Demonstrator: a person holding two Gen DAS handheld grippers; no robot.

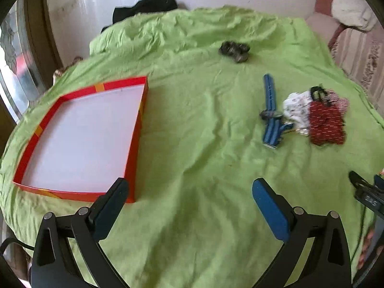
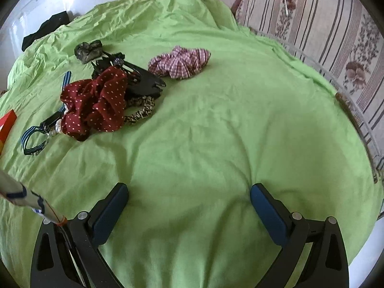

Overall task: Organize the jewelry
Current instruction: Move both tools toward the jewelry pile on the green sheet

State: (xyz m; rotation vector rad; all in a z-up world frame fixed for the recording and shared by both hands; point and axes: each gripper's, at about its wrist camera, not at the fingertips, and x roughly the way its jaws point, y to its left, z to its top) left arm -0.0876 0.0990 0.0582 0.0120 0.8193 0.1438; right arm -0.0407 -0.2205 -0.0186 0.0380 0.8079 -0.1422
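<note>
— What lies left? 
— A red tray (image 1: 138,129), empty, on the green sheet (image 1: 204,144); left gripper (image 1: 189,206) spread wide, holding nothing.

— And right? 
— Blue strap (image 1: 270,110), red dotted scrunchie (image 2: 96,103), plaid scrunchie (image 2: 180,63) heaped apart; right gripper (image 2: 189,211) wide over bare sheet beside a striped sofa (image 2: 324,36).

A wrinkled green sheet (image 1: 192,144) covers the bed, with a black garment (image 1: 146,7) at its far edge and a striped floral sofa (image 2: 324,28) alongside.

Green bedsheet (image 1: 192,156) — red tray (image 1: 134,158), blue watch (image 1: 271,110), scrunchies (image 2: 96,103)
</note>
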